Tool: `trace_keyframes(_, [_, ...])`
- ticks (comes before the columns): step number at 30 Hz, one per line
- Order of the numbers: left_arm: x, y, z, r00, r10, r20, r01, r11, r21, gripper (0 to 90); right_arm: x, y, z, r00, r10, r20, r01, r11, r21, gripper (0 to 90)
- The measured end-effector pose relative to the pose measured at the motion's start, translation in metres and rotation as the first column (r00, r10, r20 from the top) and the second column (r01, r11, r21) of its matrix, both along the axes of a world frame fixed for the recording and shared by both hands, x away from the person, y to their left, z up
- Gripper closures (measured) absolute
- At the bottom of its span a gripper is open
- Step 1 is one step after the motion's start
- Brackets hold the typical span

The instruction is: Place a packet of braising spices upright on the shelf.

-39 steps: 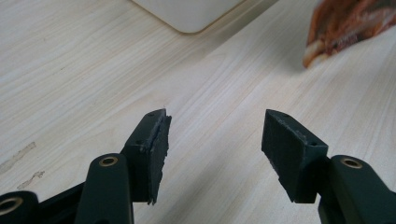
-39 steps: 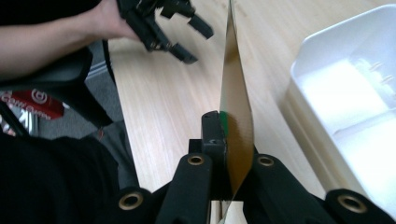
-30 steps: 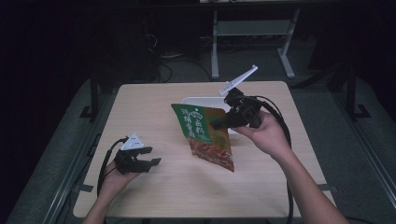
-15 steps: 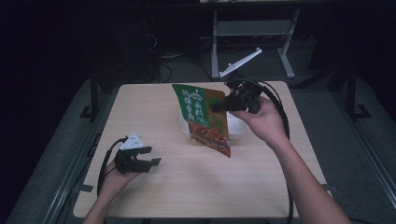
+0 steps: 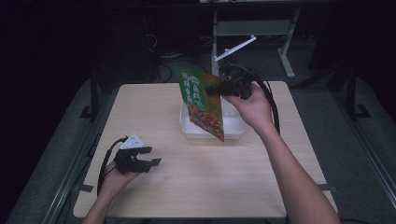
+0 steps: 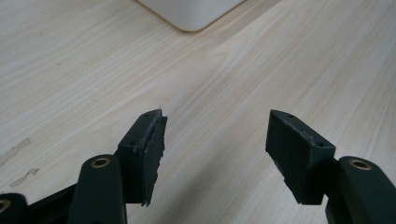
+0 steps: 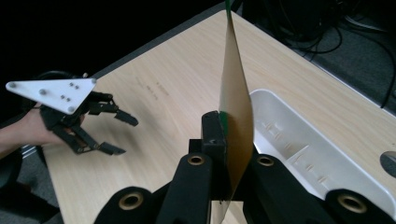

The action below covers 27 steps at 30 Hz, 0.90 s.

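Right gripper (image 5: 215,88) clamps pouch (image 5: 201,100) above tray (image 5: 233,133), not yet lowered in; left gripper (image 5: 152,156), jaws just widening, sits empty on counter (image 5: 187,177).

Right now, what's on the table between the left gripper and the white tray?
Nothing: in the high view, bare wooden tabletop runs from the open left gripper to the white tray. The left gripper view shows the same.

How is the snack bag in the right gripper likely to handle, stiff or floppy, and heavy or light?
The snack bag probably behaves fairly stiff: pinched at one edge by the right gripper, it hangs over the white tray without folding. It seems light, since a single edge pinch carries it. Its glossy film may be slippery, so it could slide or swing if moved quickly.
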State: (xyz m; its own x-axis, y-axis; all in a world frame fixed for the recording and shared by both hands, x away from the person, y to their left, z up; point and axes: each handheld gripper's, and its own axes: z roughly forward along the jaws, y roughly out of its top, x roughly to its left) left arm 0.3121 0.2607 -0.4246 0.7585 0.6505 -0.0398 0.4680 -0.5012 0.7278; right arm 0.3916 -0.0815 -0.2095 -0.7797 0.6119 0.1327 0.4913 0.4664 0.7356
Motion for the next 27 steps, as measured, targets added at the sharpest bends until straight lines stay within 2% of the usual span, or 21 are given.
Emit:
trace_keyframes(2, [0.000, 0.000, 0.000, 1.0000, 0.000, 0.001, 0.000, 1.0000, -0.002, 36.9, 0.003, 0.003, -0.001, 0.9999, -0.011, 0.011, 0.011, 0.9998, -0.015, 90.0])
trace_keyframes(8, [0.000, 0.000, 0.000, 1.0000, 0.002, 0.003, -0.002, 1.0000, -0.006, 36.8, 0.014, 0.011, -0.007, 0.9994, -0.034, 0.004, 0.034, 0.9988, -0.034, 90.0])
trace_keyframes(15, [0.000, 0.000, 0.000, 1.0000, -0.002, 0.003, 0.002, 1.0000, -0.005, 36.6, 0.026, 0.013, -0.013, 0.9977, -0.067, 0.002, 0.067, 0.9974, -0.026, 90.0])
trace_keyframes(20, [0.001, 0.000, 0.000, 1.0000, -0.001, 0.003, 0.001, 1.0000, -0.006, 36.6, 0.032, 0.016, -0.018, 0.9955, -0.091, 0.027, 0.092, 0.9951, -0.037, 90.0])
trace_keyframes(27, [0.001, 0.000, 0.000, 1.0000, 0.000, 0.003, 0.000, 0.9999, -0.010, 36.5, 0.040, 0.021, -0.024, 0.9924, -0.116, 0.040, 0.118, 0.9923, -0.038, 90.0])
